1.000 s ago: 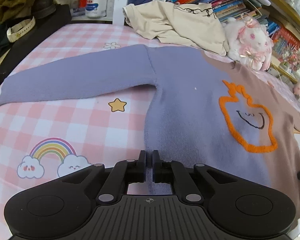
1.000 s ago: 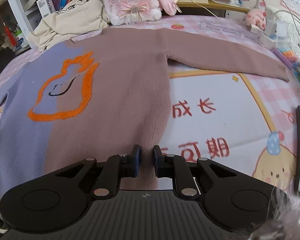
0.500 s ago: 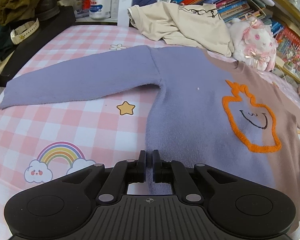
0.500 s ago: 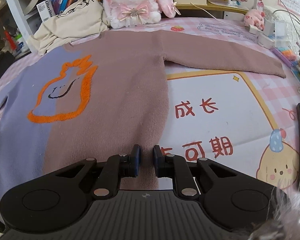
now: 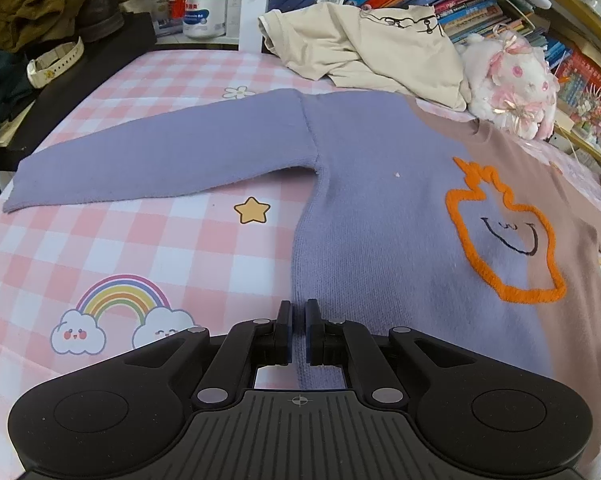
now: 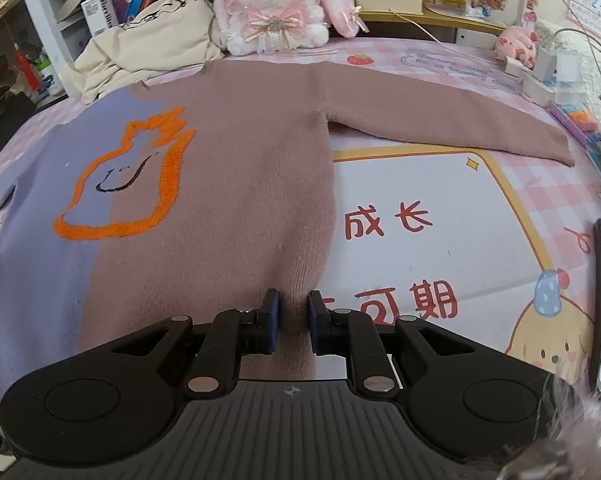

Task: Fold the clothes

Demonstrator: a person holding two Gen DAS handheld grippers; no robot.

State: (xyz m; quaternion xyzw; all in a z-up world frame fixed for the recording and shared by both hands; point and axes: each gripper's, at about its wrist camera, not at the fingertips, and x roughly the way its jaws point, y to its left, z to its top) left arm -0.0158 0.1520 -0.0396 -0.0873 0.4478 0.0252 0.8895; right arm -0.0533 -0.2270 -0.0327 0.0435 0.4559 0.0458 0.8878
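The left hand-held gripper (image 5: 298, 330) is clamped on the sweater (image 5: 384, 216) at its purple hem corner; the right hand-held gripper (image 6: 293, 322) pinches the brown hem corner. The sweater lies flat on the pink checked surface (image 5: 140, 248), sleeves spread. Beyond its collar sit a cream shirt (image 5: 364, 48) and a plush bunny (image 6: 276, 8).

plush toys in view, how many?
2. White bunny plush behind the sweater's neckline, beside the cream shirt; small pink plush at the far right edge. Clutter may hide more.
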